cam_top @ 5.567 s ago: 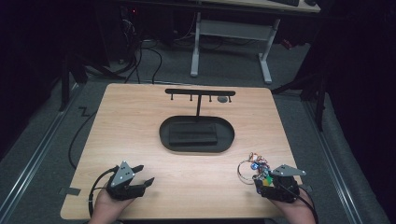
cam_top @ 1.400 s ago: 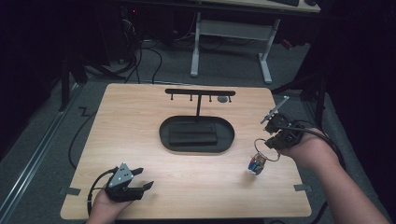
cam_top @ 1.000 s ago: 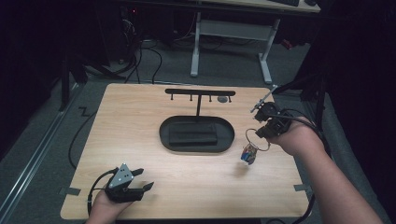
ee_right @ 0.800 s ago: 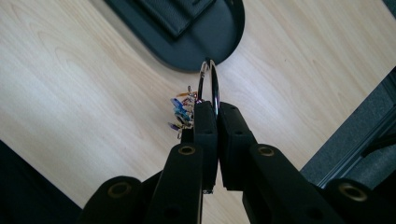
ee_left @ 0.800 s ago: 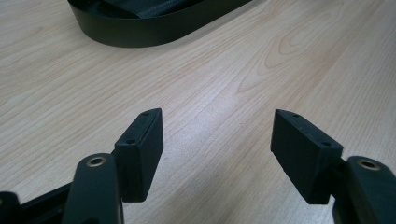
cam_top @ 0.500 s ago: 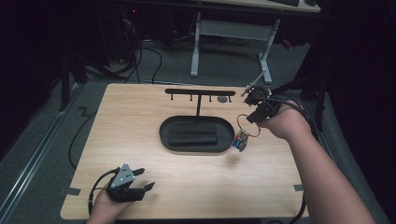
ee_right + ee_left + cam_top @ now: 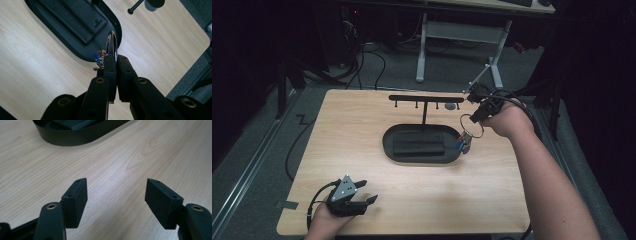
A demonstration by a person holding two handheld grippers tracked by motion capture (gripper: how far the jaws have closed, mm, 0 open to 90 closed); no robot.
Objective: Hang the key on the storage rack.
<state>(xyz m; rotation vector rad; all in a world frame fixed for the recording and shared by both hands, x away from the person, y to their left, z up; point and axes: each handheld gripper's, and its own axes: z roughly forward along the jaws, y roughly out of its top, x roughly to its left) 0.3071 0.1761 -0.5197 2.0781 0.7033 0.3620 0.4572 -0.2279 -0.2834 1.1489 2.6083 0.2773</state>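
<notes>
The right gripper (image 7: 478,113), jaws clamped on the key ring (image 7: 471,125), travelled from the near right corner of the table (image 7: 362,150) up and across to the right end of the black tray (image 7: 422,156); the ring with its coloured charms (image 7: 463,144) rose off the tabletop and hung beside the tray rim

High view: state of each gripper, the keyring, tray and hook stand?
Right gripper: jaws shut on the metal keyring.
Metal keyring with coloured charms: lifted, hanging over the tray's right end.
Left gripper: jaws open, empty, resting on the wooden table.
Black oval tray: holds a black wallet.
Black hook stand: upright, hooks bare.
</notes>
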